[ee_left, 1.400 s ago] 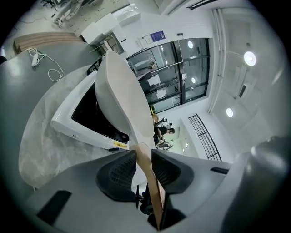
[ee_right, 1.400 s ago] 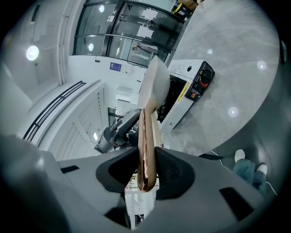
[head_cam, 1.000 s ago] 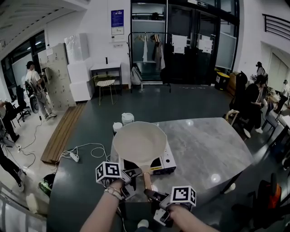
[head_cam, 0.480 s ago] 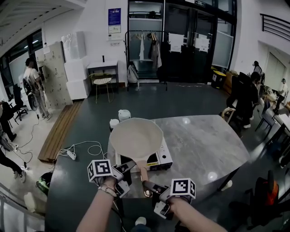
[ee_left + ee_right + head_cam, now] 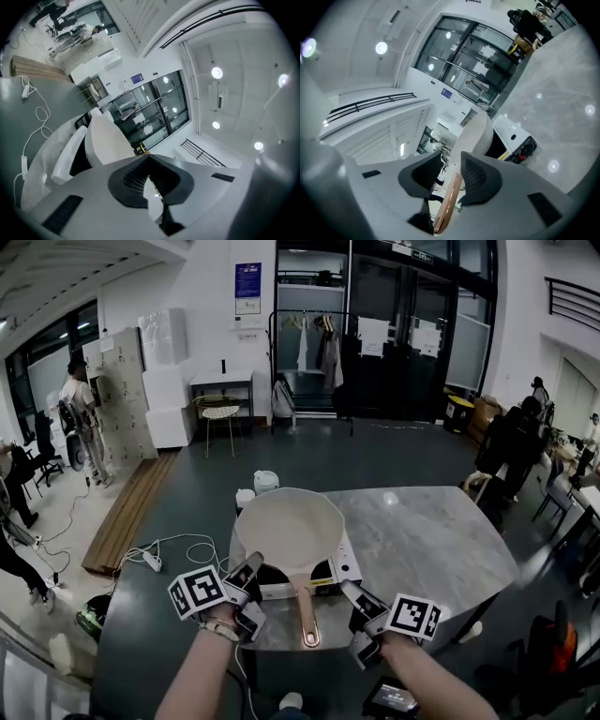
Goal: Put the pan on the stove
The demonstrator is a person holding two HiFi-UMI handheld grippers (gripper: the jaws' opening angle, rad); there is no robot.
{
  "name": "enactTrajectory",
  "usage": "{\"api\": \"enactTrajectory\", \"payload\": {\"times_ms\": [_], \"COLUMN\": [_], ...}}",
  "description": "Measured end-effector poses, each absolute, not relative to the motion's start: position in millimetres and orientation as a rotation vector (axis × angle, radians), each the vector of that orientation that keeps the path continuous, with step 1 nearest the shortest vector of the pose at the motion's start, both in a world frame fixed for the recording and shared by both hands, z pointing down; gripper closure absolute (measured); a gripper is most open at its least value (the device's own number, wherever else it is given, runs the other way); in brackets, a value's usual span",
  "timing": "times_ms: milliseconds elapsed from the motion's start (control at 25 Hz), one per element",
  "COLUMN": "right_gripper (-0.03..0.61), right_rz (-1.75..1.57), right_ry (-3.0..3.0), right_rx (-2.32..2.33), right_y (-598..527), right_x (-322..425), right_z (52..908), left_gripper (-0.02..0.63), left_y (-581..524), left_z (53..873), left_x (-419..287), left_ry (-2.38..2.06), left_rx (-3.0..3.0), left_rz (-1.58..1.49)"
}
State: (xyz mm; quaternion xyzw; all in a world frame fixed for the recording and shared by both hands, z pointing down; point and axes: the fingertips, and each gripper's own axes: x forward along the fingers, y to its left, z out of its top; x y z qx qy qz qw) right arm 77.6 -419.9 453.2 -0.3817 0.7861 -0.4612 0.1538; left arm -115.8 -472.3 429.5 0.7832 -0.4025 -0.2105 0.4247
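Observation:
The cream pan [image 5: 289, 526] rests on the white stove [image 5: 345, 568] at the near left corner of the grey marble table [image 5: 422, 540]. Its copper handle [image 5: 307, 615] points toward me, past the table edge. My left gripper [image 5: 251, 570] hovers just left of the handle, shut and empty; its view shows the pan [image 5: 105, 140] ahead of the left gripper [image 5: 149, 157]. My right gripper [image 5: 351, 592] hangs to the right of the handle, apart from it, its jaws closing. The right gripper [image 5: 451, 166] shows the handle [image 5: 447, 201] through its gap, with no pad pressing on it.
A white kettle [image 5: 265, 482] and a small white pot [image 5: 245, 498] stand beyond the stove. A white cable with a power strip [image 5: 155, 562] lies on the dark floor to the left. People stand at the far left and far right of the room.
The pan has come down onto the stove. Both grippers have come off the handle, the left drawing left and the right swinging out to the right.

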Motion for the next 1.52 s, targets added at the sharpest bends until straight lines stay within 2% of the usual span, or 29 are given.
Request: {"api": "enactTrajectory", "payload": {"times_ms": [200, 400, 600, 760, 840, 1080, 1520], "right_gripper": [0.494, 0.503, 0.514, 0.523, 0.531, 0.537, 0.554], "right_rz": [-1.093, -0.815, -0.352, 0.128, 0.248, 0.129, 0.213], "right_ry": [2.301, 2.438, 2.708, 2.851, 2.846, 2.818, 2.837], "right_rx": [-1.212, -1.345, -1.403, -1.524, -1.546, -1.491, -1.537], "right_y": [-434, -446, -437, -435, -434, -434, -437], "right_x": [99, 109, 96, 86, 87, 89, 92], "right_z": [425, 397, 373, 352, 341, 341, 339], "left_gripper": [0.603, 0.603, 0.603, 0.603, 0.603, 0.603, 0.603], "left_y": [-473, -473, -471, -469, -467, -458, -460], "left_z": [407, 386, 377, 361, 352, 329, 319], "left_x": [-129, -143, -151, -161, -162, -159, -149], "left_ry": [-1.147, -1.345, -1.604, -1.699, -1.749, -1.802, -1.787], "left_rx": [2.131, 2.304, 2.454, 2.509, 2.532, 2.615, 2.643], "left_rz": [-0.477, -0.382, -0.181, -0.155, -0.153, -0.192, -0.217]}}
